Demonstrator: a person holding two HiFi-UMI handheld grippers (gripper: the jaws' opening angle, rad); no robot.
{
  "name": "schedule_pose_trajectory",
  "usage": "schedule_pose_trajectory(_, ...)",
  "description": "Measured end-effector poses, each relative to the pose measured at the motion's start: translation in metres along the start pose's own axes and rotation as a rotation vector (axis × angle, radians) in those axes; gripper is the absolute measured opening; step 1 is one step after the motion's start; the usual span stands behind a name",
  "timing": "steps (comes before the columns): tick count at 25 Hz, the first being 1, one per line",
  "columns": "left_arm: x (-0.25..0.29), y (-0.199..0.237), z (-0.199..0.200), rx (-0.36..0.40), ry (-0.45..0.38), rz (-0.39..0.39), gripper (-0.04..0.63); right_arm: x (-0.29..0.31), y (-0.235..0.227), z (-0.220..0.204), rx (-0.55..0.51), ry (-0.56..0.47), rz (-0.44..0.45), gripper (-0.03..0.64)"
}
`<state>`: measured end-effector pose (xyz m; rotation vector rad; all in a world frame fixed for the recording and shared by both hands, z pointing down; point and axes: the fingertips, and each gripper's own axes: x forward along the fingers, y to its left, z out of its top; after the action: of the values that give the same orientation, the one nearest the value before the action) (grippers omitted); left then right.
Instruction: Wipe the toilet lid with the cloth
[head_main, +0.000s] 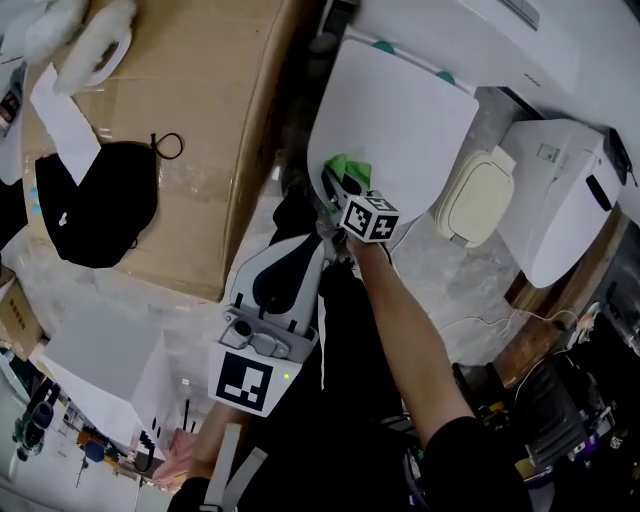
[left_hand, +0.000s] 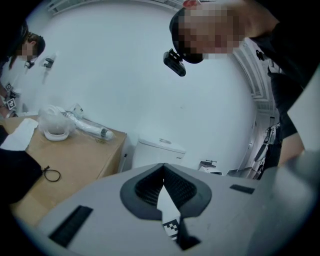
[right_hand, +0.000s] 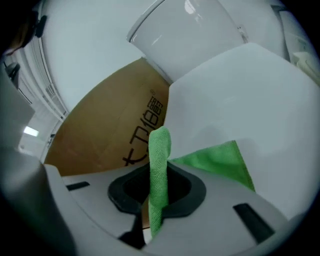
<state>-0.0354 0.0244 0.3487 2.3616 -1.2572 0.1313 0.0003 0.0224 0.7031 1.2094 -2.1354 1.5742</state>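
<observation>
The right gripper (right_hand: 157, 190) clamps a fold of the green cloth (right_hand: 160, 160) tight between its jaws. The rest of the cloth lies spread on the near left edge of the white toilet lid (head_main: 400, 110). The left gripper (left_hand: 163, 182) is held nearer the person, off the toilet, its jaws drawn together with nothing between them. A brown cardboard box (head_main: 200, 120) stands just left of the toilet, with a black bag (head_main: 95, 210) lying on top. To the right, a cream seat (head_main: 475, 195) lies between this toilet and another white toilet (head_main: 560, 190).
</observation>
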Motion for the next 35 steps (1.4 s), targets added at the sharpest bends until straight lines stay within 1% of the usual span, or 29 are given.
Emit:
schedule_pose_trajectory(1, -0.004, -0.003, 0.004, 0.003, -0.003, -0.006, 0.008, 0.002, 0.013, 0.005, 0.011, -0.008, 0.038, 0.052)
schedule_pose_trajectory(2, -0.008, -0.005, 0.01, 0.008, -0.01, -0.01, 0.008, 0.001, 0.026, 0.012, -0.001, -0.011, 0.074, 0.052)
schedule_pose_trajectory(4, -0.017, -0.009, 0.024, 0.016, -0.034, -0.005, 0.008, -0.009, 0.055, 0.028, -0.066, -0.01, 0.133, 0.052)
schedule_pose_trajectory(6, -0.025, -0.018, 0.041, 0.025, -0.064, 0.001, 0.008, -0.032, 0.08, 0.047, -0.153, -0.02, 0.165, 0.052)
schedule_pose_trajectory(8, -0.035, -0.034, 0.063, 0.044, -0.093, -0.007, 0.008, -0.065, 0.103, 0.07, -0.255, -0.053, 0.164, 0.052)
schedule_pose_trajectory(10, -0.047, -0.056, 0.085, 0.067, -0.11, -0.023, 0.008, -0.105, 0.127, 0.095, -0.359, -0.099, 0.135, 0.052)
schedule_pose_trajectory(12, -0.061, -0.078, 0.107, 0.085, -0.12, -0.032, 0.008, -0.149, 0.152, 0.12, -0.431, -0.152, 0.1, 0.052)
schedule_pose_trajectory(14, -0.075, -0.1, 0.131, 0.083, -0.146, -0.027, 0.008, -0.198, 0.178, 0.142, -0.449, -0.211, 0.08, 0.052)
schedule_pose_trajectory(16, -0.089, -0.12, 0.16, 0.078, -0.2, -0.02, 0.008, -0.247, 0.202, 0.16, -0.445, -0.269, 0.074, 0.052)
schedule_pose_trajectory(18, -0.103, -0.142, 0.183, 0.101, -0.233, -0.032, 0.008, -0.296, 0.223, 0.177, -0.448, -0.325, 0.062, 0.052)
schedule_pose_trajectory(21, -0.125, -0.175, 0.203, 0.165, -0.217, -0.026, 0.008, -0.37, 0.251, 0.199, -0.473, -0.402, 0.032, 0.052)
schedule_pose_trajectory(23, -0.141, -0.194, 0.214, 0.192, -0.208, -0.016, 0.008, -0.415, 0.266, 0.208, -0.492, -0.44, 0.01, 0.052)
schedule_pose_trajectory(29, -0.174, -0.248, 0.239, 0.252, -0.207, -0.011, 0.008, -0.521, 0.293, 0.212, -0.544, -0.519, -0.035, 0.054)
schedule_pose_trajectory(32, -0.183, -0.265, 0.25, 0.268, -0.218, -0.021, 0.008, -0.555, 0.296, 0.205, -0.546, -0.549, -0.068, 0.054)
schedule_pose_trajectory(35, -0.187, -0.273, 0.257, 0.292, -0.212, -0.055, 0.008, -0.584, 0.296, 0.199, -0.524, -0.59, -0.107, 0.054)
